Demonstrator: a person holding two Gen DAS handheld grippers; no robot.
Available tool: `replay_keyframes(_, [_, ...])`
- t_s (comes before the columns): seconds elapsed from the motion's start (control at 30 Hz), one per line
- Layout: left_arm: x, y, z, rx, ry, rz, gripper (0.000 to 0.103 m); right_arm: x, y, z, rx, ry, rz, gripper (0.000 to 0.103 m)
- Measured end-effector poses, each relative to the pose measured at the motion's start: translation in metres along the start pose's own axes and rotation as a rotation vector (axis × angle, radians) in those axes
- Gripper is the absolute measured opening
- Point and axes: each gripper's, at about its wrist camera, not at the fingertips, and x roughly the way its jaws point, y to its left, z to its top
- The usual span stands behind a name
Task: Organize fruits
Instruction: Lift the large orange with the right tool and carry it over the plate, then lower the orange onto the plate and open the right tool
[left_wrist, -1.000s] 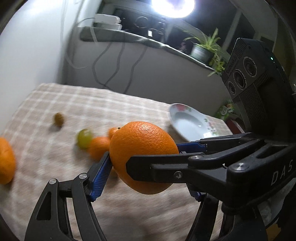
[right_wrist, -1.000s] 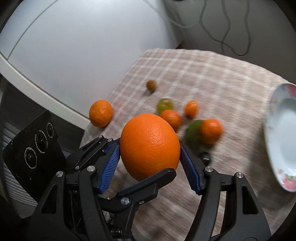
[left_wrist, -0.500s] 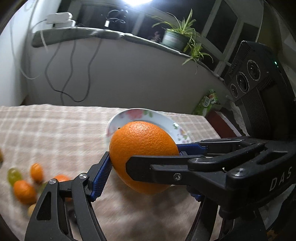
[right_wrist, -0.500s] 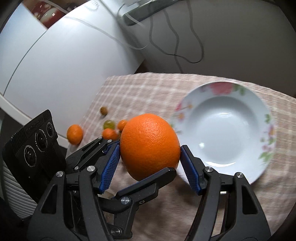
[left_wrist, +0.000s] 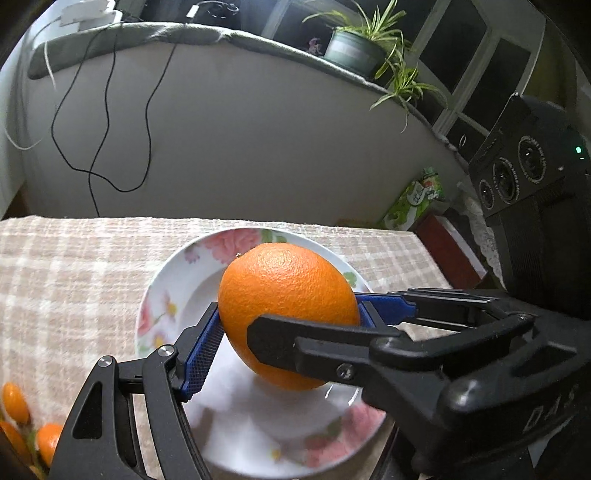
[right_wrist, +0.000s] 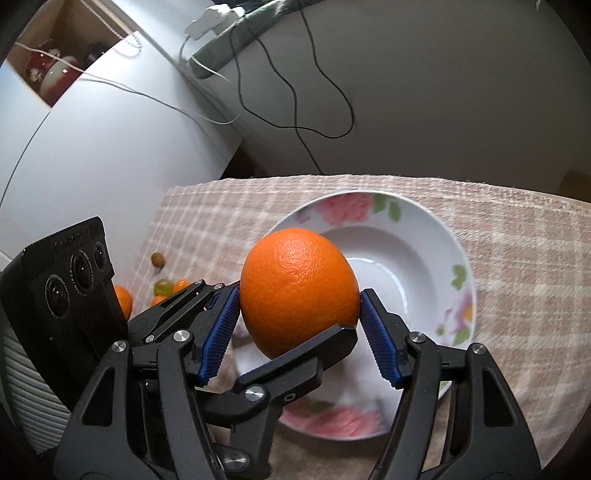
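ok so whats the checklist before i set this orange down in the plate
1. Left gripper grip on the orange: ok, blue pads press on both sides.
2. Right gripper grip: ok, its pads also meet the orange's sides.
3. Orange over the plate: ok, the plate lies right behind it in both views.
4. Plate well free: ok where it shows; the part behind the orange is hidden.
5. Gap between orange and plate: cannot tell.
6. Small fruits away from the plate: ok, they lie apart on the tablecloth.
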Motion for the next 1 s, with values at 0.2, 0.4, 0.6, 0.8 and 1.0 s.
replay_keyframes(0.2, [0.01,-0.003,0.004,0.008,0.019,0.023,0.072,0.002,-0.007,0.003,-0.011,0.007,-0.035,0.069])
replay_keyframes(0.4, [0.016,-0.005,0.008,0.027,0.028,0.056,0.072,0.004,-0.005,0.004,-0.02,0.018,-0.086,0.069])
replay_keyframes(0.6, [0.003,-0.003,0.012,0.039,-0.004,0.073,0.072,-0.013,-0.005,0.01,-0.014,-0.041,-0.127,0.07])
replay_keyframes(0.8, [-0.005,0.0,0.008,0.036,-0.007,0.08,0.072,-0.025,-0.004,0.008,-0.008,-0.059,-0.138,0.07])
replay_keyframes(1.0, [-0.017,0.0,0.002,0.047,-0.02,0.09,0.072,-0.031,0.004,0.003,-0.017,-0.08,-0.167,0.071])
